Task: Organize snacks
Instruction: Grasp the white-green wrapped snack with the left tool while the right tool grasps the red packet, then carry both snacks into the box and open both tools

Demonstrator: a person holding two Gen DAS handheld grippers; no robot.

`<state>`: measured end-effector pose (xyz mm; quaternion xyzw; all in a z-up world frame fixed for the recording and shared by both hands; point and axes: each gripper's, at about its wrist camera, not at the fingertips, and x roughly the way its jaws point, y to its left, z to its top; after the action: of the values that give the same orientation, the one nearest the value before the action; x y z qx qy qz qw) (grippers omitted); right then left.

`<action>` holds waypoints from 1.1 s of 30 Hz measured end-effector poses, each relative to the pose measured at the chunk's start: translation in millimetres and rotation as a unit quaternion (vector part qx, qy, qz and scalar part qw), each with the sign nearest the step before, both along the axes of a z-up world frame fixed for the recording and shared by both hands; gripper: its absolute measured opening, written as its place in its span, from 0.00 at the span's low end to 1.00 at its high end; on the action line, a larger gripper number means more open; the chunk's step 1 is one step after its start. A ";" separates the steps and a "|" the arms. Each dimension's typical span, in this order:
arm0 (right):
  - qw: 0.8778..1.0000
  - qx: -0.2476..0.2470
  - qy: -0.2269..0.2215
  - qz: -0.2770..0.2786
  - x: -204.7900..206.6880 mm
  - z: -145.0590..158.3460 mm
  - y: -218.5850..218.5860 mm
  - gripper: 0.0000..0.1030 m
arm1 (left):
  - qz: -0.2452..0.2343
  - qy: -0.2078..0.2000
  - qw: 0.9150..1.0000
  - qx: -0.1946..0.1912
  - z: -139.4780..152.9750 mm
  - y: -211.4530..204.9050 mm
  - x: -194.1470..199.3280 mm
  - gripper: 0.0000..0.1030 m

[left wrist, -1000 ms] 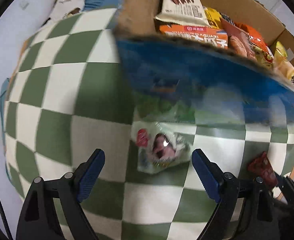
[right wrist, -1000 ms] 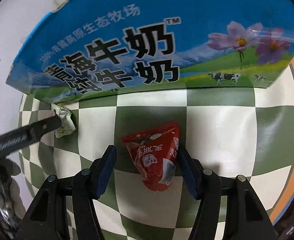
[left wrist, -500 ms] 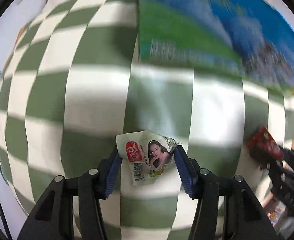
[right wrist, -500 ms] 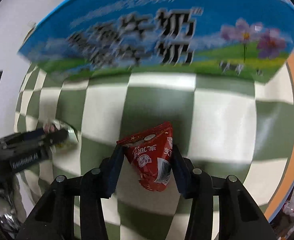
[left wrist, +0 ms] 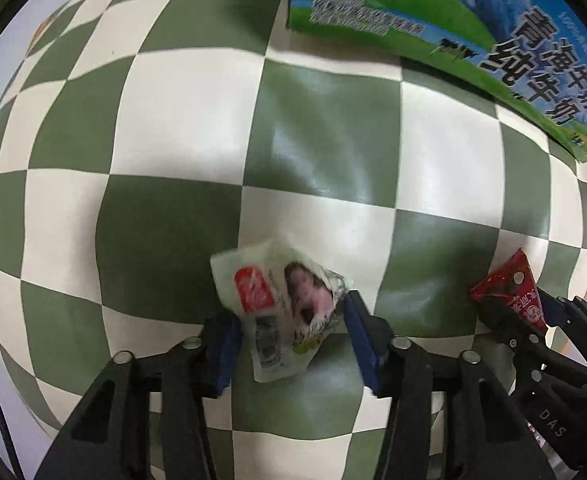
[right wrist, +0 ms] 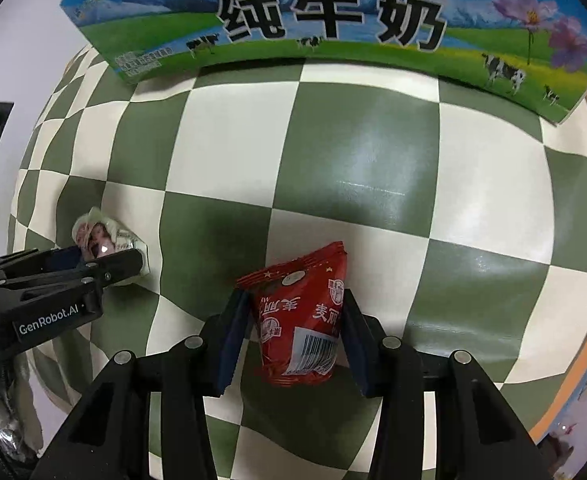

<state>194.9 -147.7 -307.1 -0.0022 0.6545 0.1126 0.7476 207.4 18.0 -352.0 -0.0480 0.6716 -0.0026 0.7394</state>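
Nearest in the left wrist view, the left gripper [left wrist: 291, 334] points down at the table with its blue-padded jaws closing on a pale snack packet [left wrist: 279, 312], which sits between the pads and looks crumpled by them; the packet carries a red logo patch, a printed portrait and a barcode too blurred to read. The right wrist view shows, just as near, the right gripper [right wrist: 295, 340] pinching a red snack bag [right wrist: 299, 316] from both sides, its jaws pressed against the wrapper; white Chinese characters, round badges and a barcode label show on it, though the small print cannot be made out. Each camera catches the other tool only at its edge: the left view has the red bag and the black fingers around it at the right rim, with "DAS" on the body, while the right view has the pale packet at its left and the lettering "GenRobot.AI" on the left gripper's body. Both snacks lie on the green-and-white checked tablecloth [right wrist: 357, 160], well apart from each other. Farther off stands a blue and green milk carton box [right wrist: 333, 16], printed with "纯牛奶", cows, grass and purple flowers; only the right view shows the flowers.
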 end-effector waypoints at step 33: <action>0.997 0.061 -0.028 -0.035 4.0 40.0 -15.2 0.42 | 0.034 -0.004 0.999 -0.029 33.1 21.3 13.3 0.31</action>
<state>198.9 -163.0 -267.1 0.0632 0.6250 0.1256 0.7679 220.7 39.3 -318.9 -0.0919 0.6663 0.0032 0.7400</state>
